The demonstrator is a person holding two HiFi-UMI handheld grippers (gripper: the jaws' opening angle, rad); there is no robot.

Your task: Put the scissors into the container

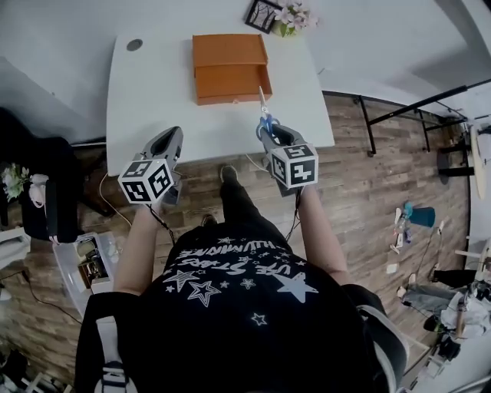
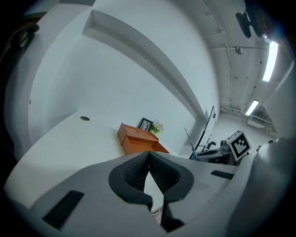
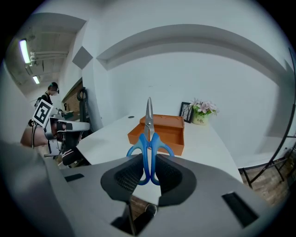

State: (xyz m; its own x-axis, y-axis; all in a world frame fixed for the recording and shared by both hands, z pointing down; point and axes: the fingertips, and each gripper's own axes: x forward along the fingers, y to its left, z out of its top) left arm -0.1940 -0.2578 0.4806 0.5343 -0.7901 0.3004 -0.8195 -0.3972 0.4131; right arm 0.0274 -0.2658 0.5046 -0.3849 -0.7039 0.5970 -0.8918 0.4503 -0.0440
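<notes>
Blue-handled scissors stand blades up between the pads of my right gripper, which is shut on their handles. In the head view the scissors hang over the near edge of the white table, just short of the orange box. The orange box lies open straight ahead of the blades, its lid folded back. My left gripper is shut with nothing in it, held at the table's near edge, left of the box.
A framed picture and a small flower pot stand behind the box at the table's far edge. A round cable hole marks the far left corner. Wooden floor, a black chair at left and clutter at right surround the table.
</notes>
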